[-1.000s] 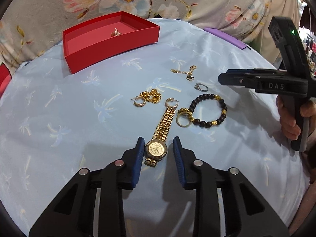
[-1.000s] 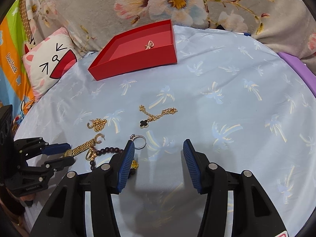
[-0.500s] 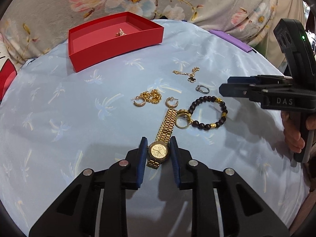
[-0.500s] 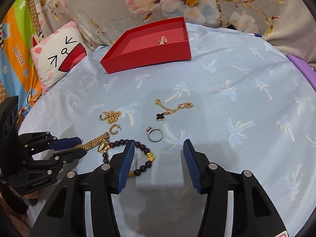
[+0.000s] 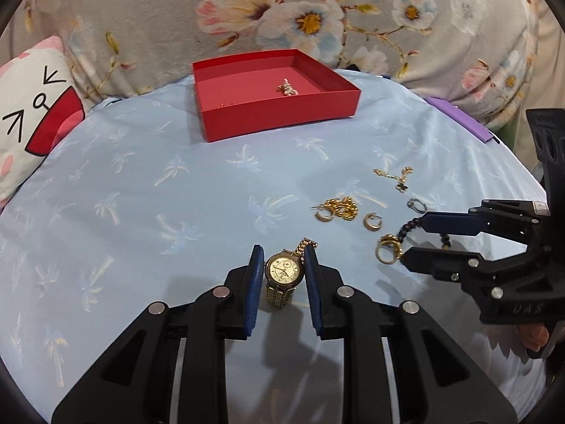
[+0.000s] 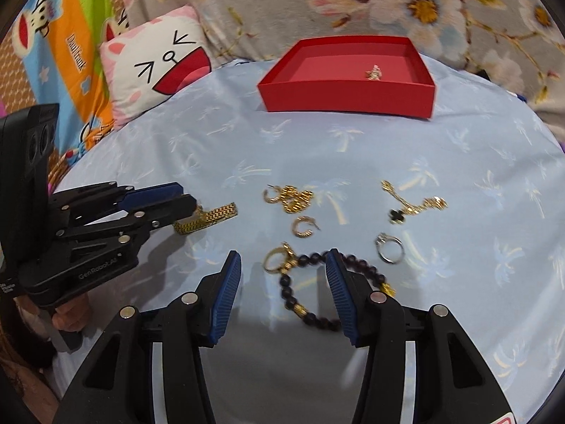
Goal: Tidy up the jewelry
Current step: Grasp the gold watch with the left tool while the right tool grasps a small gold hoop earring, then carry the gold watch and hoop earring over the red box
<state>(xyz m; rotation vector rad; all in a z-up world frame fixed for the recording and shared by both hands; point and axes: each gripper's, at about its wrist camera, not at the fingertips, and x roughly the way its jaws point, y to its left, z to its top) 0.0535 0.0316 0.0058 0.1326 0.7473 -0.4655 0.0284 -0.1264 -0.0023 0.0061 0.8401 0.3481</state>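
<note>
Two grippers are over the pale blue bedsheet (image 5: 148,212), one in each of your hands. Your left gripper (image 5: 284,272) has its blue fingers (image 5: 255,275) pinching the gold watch (image 5: 283,271) by the sides of its case; those fingers drew in within the last second and now sit against it. The watch dial faces up toward the left wrist camera, and its long axis runs along the line of the fingers — one end of the band pokes out ahead past the tips, the other hangs back toward the gripper body. From the right wrist view the band (image 6: 208,217) sticks out of the closed fingers to the right, lying just above the sheet.

Your right gripper (image 6: 282,282) has its fingers spread, though they have just been closing a little. The dark bead bracelet (image 6: 307,293) lies on the sheet between them, with its far side passing under the right finger; the pads are not pressing on it. A gold ring (image 6: 273,259) touches the bracelet's near-left end.

Farther out lie two gold hoop earrings (image 6: 303,227), a gold chain clump (image 6: 295,199), a clover-charm chain (image 6: 411,206) and a silver ring (image 6: 388,247). At the far edge the red box (image 5: 279,120) holds one small gold piece (image 5: 287,87).
</note>
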